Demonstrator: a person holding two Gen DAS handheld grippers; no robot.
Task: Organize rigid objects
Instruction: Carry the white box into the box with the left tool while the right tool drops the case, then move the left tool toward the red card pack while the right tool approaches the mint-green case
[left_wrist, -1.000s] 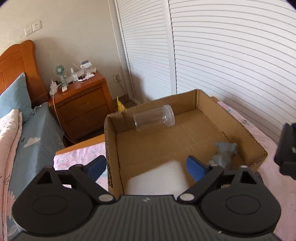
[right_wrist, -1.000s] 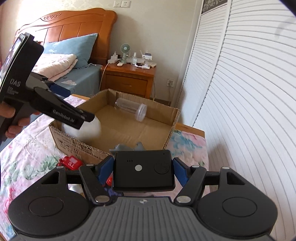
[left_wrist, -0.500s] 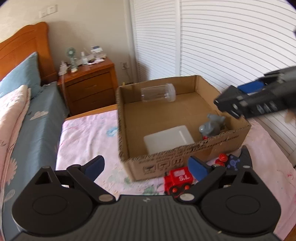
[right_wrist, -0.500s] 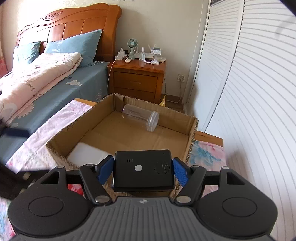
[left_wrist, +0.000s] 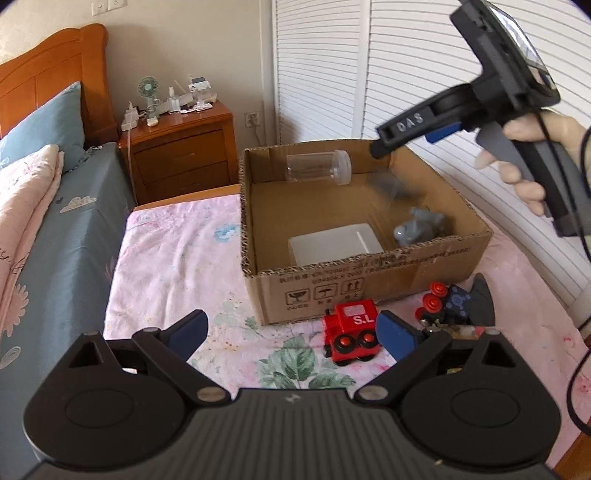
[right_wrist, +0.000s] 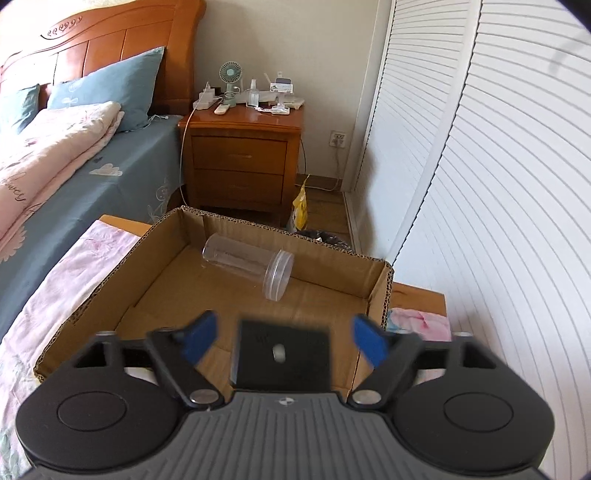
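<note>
The cardboard box (left_wrist: 369, 266) stands on the pink floral cover. Inside lie a clear jar (left_wrist: 317, 168), a white box (left_wrist: 334, 243) and a grey toy animal (left_wrist: 419, 229). My right gripper (right_wrist: 284, 336) hovers over the box (right_wrist: 380, 291), jaws opening. The black device (right_wrist: 282, 354) sits blurred between the pads, free of them. In the left wrist view a hand (left_wrist: 535, 147) holds that gripper (left_wrist: 406, 136) above the box's far right corner. My left gripper (left_wrist: 291, 332) is open and empty, in front of the box beside a red toy train (left_wrist: 351, 330).
A dark blue toy with red wheels (left_wrist: 450, 302) lies right of the train. A wooden nightstand (right_wrist: 240, 155) with a small fan stands beyond the box, the bed (right_wrist: 92, 173) to its left. White louvred doors (right_wrist: 498, 184) line the right side. A yellow bag (right_wrist: 301, 206) lies on the floor.
My right gripper moved forward over the box, its jaws spread, and the black device came loose. My left gripper drew back out of the box to the cover in front.
</note>
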